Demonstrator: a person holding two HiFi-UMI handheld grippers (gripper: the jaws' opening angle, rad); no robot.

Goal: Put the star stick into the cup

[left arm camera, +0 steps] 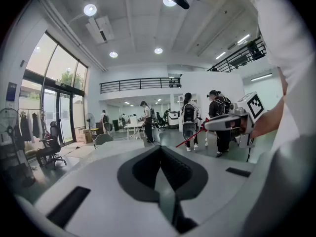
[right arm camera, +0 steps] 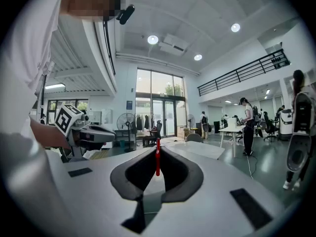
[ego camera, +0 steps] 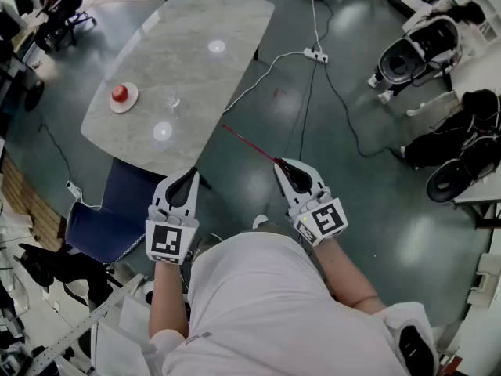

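My right gripper is shut on a thin red stick, which points up and left over the floor toward the table. In the right gripper view the stick stands upright between the closed jaws. A small clear cup sits on the marble table, well ahead of both grippers. My left gripper hangs near the table's near edge, shut with nothing in it. The left gripper view shows its own jaws closed, and the right gripper with the stick off to the right.
A saucer holding a red object rests at the table's left end. A blue chair stands under the near edge. A power strip and cables lie on the floor to the right. People stand in the background.
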